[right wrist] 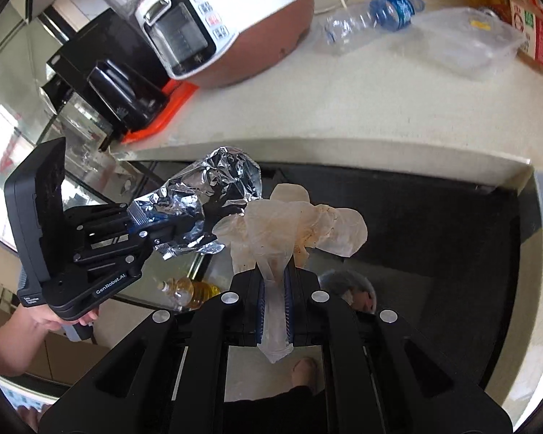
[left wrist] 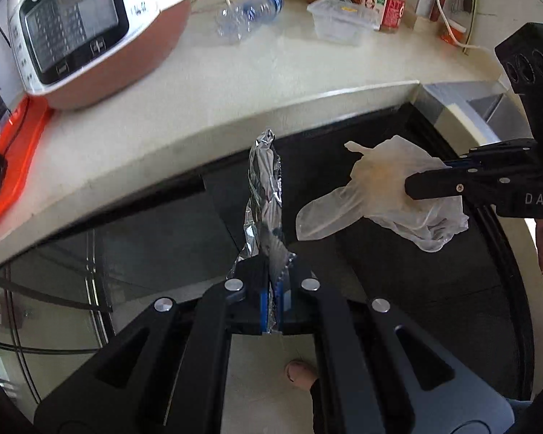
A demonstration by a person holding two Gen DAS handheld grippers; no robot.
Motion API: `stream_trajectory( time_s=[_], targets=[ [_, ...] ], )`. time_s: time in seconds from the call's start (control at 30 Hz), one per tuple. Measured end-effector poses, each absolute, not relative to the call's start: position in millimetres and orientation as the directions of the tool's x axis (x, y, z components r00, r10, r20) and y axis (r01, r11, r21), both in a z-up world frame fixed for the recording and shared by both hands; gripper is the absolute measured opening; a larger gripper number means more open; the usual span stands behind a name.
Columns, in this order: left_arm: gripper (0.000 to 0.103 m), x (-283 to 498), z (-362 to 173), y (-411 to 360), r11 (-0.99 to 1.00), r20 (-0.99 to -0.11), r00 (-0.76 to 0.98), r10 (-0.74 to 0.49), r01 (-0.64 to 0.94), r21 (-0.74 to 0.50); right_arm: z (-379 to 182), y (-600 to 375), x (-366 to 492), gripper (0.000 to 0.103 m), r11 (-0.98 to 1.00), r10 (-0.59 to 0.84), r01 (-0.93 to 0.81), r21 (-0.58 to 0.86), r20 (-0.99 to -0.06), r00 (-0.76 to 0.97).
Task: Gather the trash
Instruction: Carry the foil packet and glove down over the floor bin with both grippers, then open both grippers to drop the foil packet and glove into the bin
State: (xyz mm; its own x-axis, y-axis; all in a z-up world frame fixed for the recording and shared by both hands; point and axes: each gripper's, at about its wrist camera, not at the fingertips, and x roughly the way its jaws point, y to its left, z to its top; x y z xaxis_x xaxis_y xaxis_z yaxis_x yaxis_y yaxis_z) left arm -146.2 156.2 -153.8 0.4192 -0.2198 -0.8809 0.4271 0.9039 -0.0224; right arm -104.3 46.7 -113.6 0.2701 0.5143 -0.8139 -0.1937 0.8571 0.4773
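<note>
My left gripper [left wrist: 272, 282] is shut on a crumpled sheet of silver foil [left wrist: 266, 195], which sticks up past the counter's front edge. In the right wrist view the same foil [right wrist: 206, 195] shows at the left in the left gripper [right wrist: 155, 231]. My right gripper [right wrist: 274, 289] is shut on a stained, translucent disposable glove [right wrist: 293, 228]. The left wrist view has that glove [left wrist: 380, 188] hanging from the right gripper [left wrist: 420, 188] at the right. Both grippers are held in front of the cream counter [left wrist: 235, 83], over dark cabinet fronts. An empty plastic bottle [left wrist: 249, 12] and a clear plastic container [left wrist: 338, 20] lie on the counter.
A pink-and-white rice cooker [left wrist: 90, 29] stands at the counter's left, beside an orange tray [left wrist: 14, 152] and a black appliance [right wrist: 105, 72]. Jars and a red carton [left wrist: 389, 7] line the back. An oil bottle [right wrist: 184, 291] and a person's foot [right wrist: 304, 369] are below.
</note>
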Motion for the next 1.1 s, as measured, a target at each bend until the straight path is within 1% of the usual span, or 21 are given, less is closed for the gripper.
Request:
stream_trajectory(
  time_s=[0.1,0.17,0.27,0.37,0.5,0.67,0.77,0.87,0.97,1.0,1.03,1.07,1.1],
  targets=[
    [0.001,-155,-191,164,0.910,-0.908,0.352,-0.227,0.409,-0.069,-148,54,-112,0.009,0.859,0.512,-0.153,0.489,-0.831,0.217],
    [0.001,-160,-218,167,0.912,-0.924,0.289,-0.251,0.389,-0.126,-171,58,-115,0.010,0.857,0.515,-0.128,0.499,-0.838,0.180],
    [0.001,-167,-254,167,0.914,-0.943,0.234,-0.235,0.383,-0.133,-212,65,-114,0.009,0.860,0.510,-0.095,0.501,-0.852,0.120],
    [0.001,-165,-295,174,0.929,-0.954,0.185,-0.234,0.333,-0.163,-252,70,-111,0.009,0.870,0.492,-0.084,0.486,-0.867,0.073],
    [0.001,-155,-357,182,0.941,-0.957,0.149,-0.248,0.273,-0.201,-330,71,-107,0.009,0.875,0.485,-0.021,0.484,-0.875,0.017],
    [0.001,-133,-460,185,0.946,-0.960,0.095,-0.263,0.222,-0.237,-436,74,-97,0.010,0.881,0.473,0.039,0.472,-0.880,-0.032],
    [0.001,-122,-522,183,0.948,-0.964,0.063,-0.258,0.210,-0.240,-505,81,-91,0.010,0.887,0.461,0.061,0.458,-0.886,-0.057],
    [0.001,-116,-583,179,0.947,-0.968,0.026,-0.249,0.216,-0.238,-556,85,-88,0.012,0.890,0.454,0.086,0.447,-0.888,-0.076],
    [0.005,-114,-630,168,0.946,-0.974,-0.009,-0.228,0.234,-0.224,-606,91,-88,0.013,0.899,0.436,0.091,0.428,-0.893,-0.108],
    [0.005,-114,-644,167,0.946,-0.975,-0.026,-0.219,0.241,-0.218,-617,94,-92,0.016,0.904,0.427,0.093,0.418,-0.896,-0.119],
    [0.006,-116,-656,165,0.943,-0.974,-0.043,-0.224,0.244,-0.228,-624,92,-95,0.024,0.908,0.418,0.098,0.408,-0.899,-0.127],
    [0.012,-118,-664,165,0.939,-0.972,-0.051,-0.231,0.249,-0.236,-632,94,-98,0.032,0.910,0.412,0.105,0.401,-0.901,-0.132],
    [0.024,-119,-671,164,0.937,-0.973,-0.057,-0.225,0.259,-0.232,-638,94,-101,0.047,0.915,0.401,0.118,0.386,-0.906,-0.139]
  ],
)
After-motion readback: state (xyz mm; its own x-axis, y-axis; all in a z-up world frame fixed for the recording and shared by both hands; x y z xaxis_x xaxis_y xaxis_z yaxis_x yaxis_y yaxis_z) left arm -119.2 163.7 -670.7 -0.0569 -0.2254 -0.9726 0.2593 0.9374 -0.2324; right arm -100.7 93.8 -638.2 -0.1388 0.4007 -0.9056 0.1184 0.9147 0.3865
